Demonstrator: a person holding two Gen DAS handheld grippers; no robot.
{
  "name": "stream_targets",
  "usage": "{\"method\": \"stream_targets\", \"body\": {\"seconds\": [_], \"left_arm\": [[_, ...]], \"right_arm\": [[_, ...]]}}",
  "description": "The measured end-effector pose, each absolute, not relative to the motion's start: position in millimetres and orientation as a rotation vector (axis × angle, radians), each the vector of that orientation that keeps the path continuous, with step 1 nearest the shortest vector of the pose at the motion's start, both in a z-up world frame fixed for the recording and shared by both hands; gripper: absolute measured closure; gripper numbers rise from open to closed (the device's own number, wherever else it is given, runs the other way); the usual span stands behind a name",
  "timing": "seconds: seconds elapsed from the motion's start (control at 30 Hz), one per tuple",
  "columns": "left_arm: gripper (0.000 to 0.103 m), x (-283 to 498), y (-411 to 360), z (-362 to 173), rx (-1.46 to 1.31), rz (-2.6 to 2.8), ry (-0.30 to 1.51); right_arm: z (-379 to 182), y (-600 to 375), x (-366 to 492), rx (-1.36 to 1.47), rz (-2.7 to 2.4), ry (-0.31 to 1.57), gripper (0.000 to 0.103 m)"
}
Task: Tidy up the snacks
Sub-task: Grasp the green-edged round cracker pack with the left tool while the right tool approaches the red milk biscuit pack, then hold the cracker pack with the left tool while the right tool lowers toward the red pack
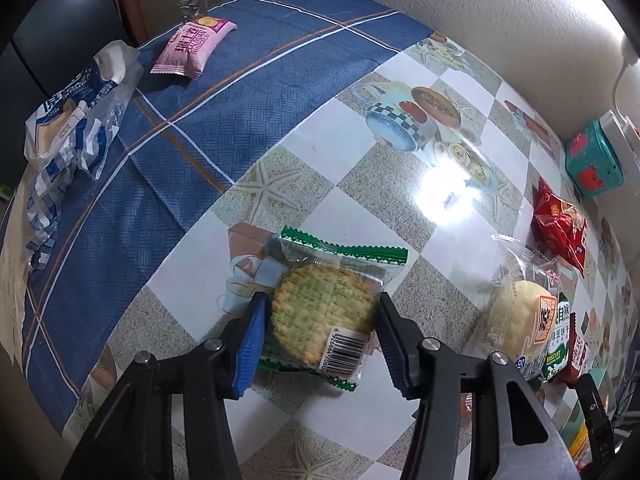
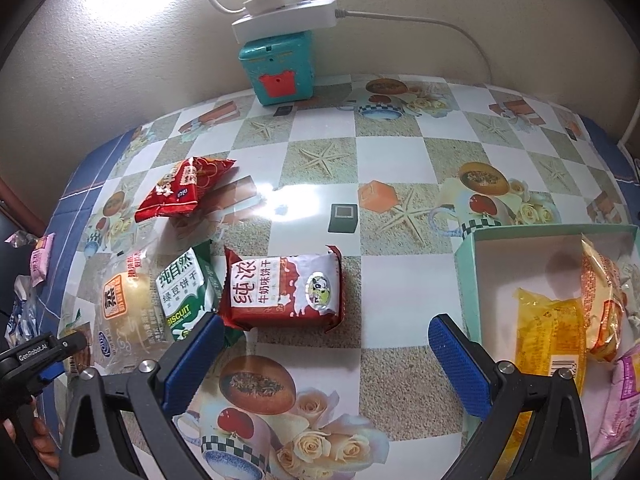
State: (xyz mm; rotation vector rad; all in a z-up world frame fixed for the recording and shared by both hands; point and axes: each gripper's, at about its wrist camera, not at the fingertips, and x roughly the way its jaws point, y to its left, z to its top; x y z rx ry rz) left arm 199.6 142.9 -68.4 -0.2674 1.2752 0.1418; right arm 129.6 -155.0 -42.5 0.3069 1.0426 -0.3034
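A clear, green-trimmed packet of round crackers [image 1: 324,312] lies flat on the chequered tablecloth. My left gripper [image 1: 322,298] points down over it, with a blue pad against each side of the wrapper. My right gripper [image 2: 324,320] hangs open above the table with nothing between its fingers. A red-brown milk biscuit packet [image 2: 284,292] lies just ahead of it. To its right stands a pale green box [image 2: 520,240] holding a yellow packet [image 2: 548,332], an orange packet [image 2: 604,300] and a pink one [image 2: 624,392].
A bun in a clear wrapper [image 2: 124,304], a green biscuit pack [image 2: 184,292] and a red packet [image 2: 184,190] lie left of the right gripper. A pink packet [image 1: 192,48] and a blue-white bag [image 1: 68,120] rest on the blue cloth. A teal box [image 2: 276,68] carrying a power strip [image 2: 284,16] stands by the wall.
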Motion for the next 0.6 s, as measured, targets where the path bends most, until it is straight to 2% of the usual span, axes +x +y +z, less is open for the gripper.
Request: {"method": "stream_targets", "body": {"seconds": [0.6], "left_arm": [[0.049,199,140,-69,-0.267,0.147,1.272]], "right_arm": [[-55,-156,154,0.324,-0.331,1.04,0.0]]}}
